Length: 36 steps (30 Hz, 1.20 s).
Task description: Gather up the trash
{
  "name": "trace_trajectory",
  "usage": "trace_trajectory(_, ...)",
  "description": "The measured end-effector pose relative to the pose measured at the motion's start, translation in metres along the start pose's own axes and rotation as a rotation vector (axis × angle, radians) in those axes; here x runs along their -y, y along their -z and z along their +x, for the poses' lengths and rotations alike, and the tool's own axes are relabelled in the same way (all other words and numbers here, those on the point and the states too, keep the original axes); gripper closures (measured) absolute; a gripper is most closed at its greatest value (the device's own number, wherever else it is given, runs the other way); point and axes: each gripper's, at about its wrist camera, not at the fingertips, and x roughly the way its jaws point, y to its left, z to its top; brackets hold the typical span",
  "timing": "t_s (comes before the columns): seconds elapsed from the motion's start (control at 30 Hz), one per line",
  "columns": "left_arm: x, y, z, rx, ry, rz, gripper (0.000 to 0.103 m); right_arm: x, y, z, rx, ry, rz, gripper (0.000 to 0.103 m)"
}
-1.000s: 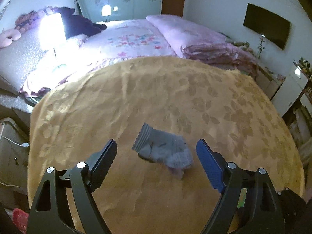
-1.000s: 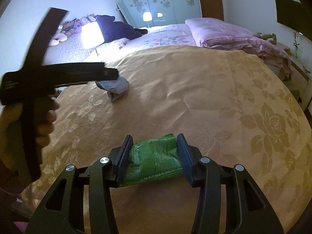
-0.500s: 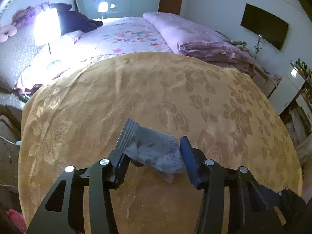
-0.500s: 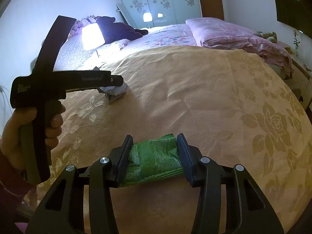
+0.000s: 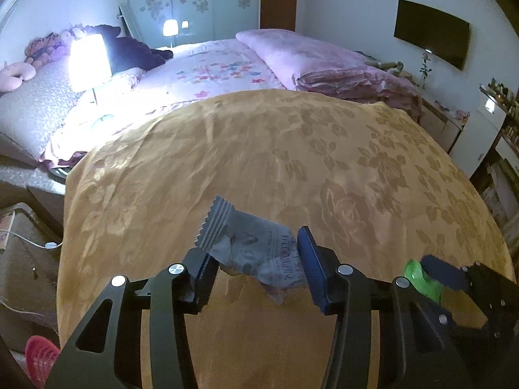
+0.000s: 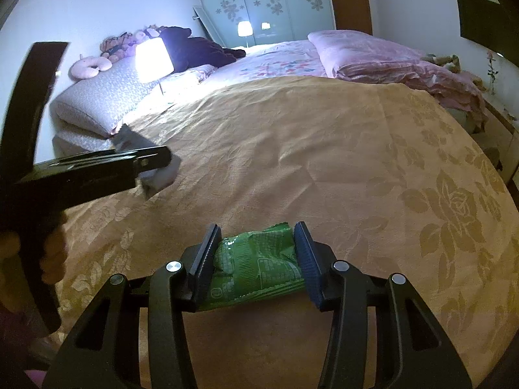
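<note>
grey wrapper (image 5: 256, 249) pinched in left jaws, green wrapper (image 6: 256, 269) in right.

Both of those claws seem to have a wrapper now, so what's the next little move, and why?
Probably lift the left gripper clear of the gold bedspread: its jaws have just closed on the grey wrapper, and the right gripper already clamps the green wrapper.

Dim bedroom: gold floral bedspread (image 5: 292, 162), pink quilt (image 5: 324, 61), glowing lamp (image 5: 89, 61), wall television (image 5: 431, 32).

The gold bedspread (image 6: 324, 149) lies bare ahead; folded pink quilts (image 6: 389, 61) and a lit lamp (image 6: 152, 60) bound its far side.
</note>
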Motion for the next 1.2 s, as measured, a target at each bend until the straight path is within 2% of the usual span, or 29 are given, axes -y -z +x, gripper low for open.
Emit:
trace_trajectory(0.37, -0.003, 0.029, -0.030, 0.006, -0.022, -0.007, 0.058, -0.003, -0.001, 0.001, -0.002, 0.016, -0.011, 0.057)
trace_trajectory(0.4, -0.004, 0.032, -0.031, 0.007, -0.027, -0.006, 0.060, -0.003, -0.001, 0.001, -0.002, 0.018, -0.013, 0.057)
trace_trajectory(0.43, -0.004, 0.036, -0.033, 0.002, -0.032, -0.004, 0.069, -0.004, -0.001, 0.001, -0.002, 0.020, -0.015, 0.057)
trace_trajectory(0.67, -0.009, 0.050, -0.040, -0.008, -0.020, -0.023, 0.069, -0.007, -0.002, 0.003, -0.008, 0.037, -0.033, 0.057)
trace_trajectory(0.73, -0.011, 0.052, -0.042, -0.009, -0.011, -0.030, 0.069, -0.008, -0.001, 0.003, -0.012, 0.034, -0.043, 0.054)
trace_trajectory(0.9, -0.017, 0.056, -0.045, -0.004, 0.006, -0.030, 0.069, -0.016, 0.004, 0.001, -0.031, 0.009, -0.082, 0.031)
trace_trajectory(1.03, -0.020, 0.059, -0.046, 0.002, 0.018, -0.039, 0.059, -0.021, 0.011, -0.004, -0.028, 0.021, -0.110, 0.029)
trace_trajectory(1.13, -0.022, 0.062, -0.046, 0.006, 0.031, -0.048, 0.045, -0.019, 0.014, -0.008, -0.029, 0.016, -0.102, 0.029)
trace_trajectory(1.2, -0.024, 0.064, -0.046, 0.010, 0.038, -0.052, 0.043, -0.015, 0.015, -0.010, -0.024, 0.022, -0.088, 0.029)
